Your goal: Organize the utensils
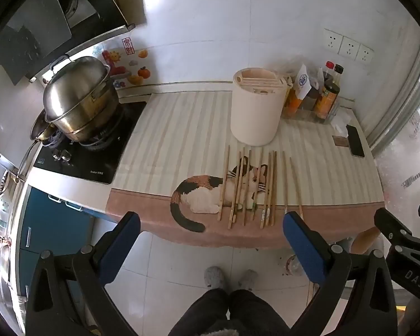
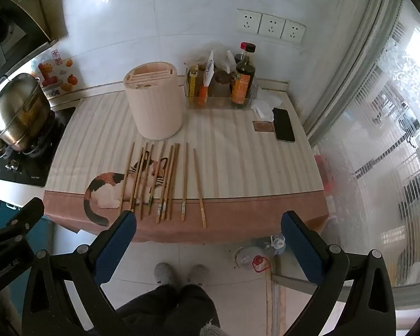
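Kitchen counter ahead of you: chopsticks (image 2: 165,182) lie in a row on the cat mat (image 2: 238,154), before the holder (image 2: 156,106). Your left gripper (image 1: 210,240) and right gripper (image 2: 207,240) gape wide, empty.

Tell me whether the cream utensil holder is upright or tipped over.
Upright. The cream utensil holder stands on its base on the mat, slotted top facing up, behind the chopsticks.

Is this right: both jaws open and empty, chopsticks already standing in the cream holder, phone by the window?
Not quite. The chopsticks lie flat on the cat mat in front of the cream holder, as the right wrist view shows. The rest holds: both jaws open and empty, phone by the window.
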A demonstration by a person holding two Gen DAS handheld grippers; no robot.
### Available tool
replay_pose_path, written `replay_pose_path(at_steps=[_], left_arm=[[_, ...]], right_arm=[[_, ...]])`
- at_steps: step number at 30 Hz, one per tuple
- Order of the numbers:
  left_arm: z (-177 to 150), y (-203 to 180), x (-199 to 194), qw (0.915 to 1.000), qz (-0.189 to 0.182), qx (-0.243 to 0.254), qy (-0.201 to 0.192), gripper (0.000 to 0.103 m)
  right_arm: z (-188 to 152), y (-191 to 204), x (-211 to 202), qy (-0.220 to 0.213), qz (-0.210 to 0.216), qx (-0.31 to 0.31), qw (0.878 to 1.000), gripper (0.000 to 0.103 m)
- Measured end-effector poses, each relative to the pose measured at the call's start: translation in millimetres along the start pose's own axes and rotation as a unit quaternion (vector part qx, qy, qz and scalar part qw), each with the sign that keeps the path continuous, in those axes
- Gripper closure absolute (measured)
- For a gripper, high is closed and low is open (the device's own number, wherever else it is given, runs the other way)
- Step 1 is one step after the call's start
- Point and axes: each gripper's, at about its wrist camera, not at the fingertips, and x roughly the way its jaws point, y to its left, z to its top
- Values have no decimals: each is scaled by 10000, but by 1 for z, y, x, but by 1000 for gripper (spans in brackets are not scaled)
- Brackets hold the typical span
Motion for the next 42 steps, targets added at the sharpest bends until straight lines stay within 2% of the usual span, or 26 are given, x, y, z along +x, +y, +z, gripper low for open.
replay_pose_path(at_steps=[15,42], left_arm=[[0,4,-1,10000,-43,2,1,0],[7,-10,-4,10000,-40,67,-14,0]], right_arm=[[-2,0,-4,15,17,7,10000,0],[8,0,-15,-58,29,49,10000,0]])
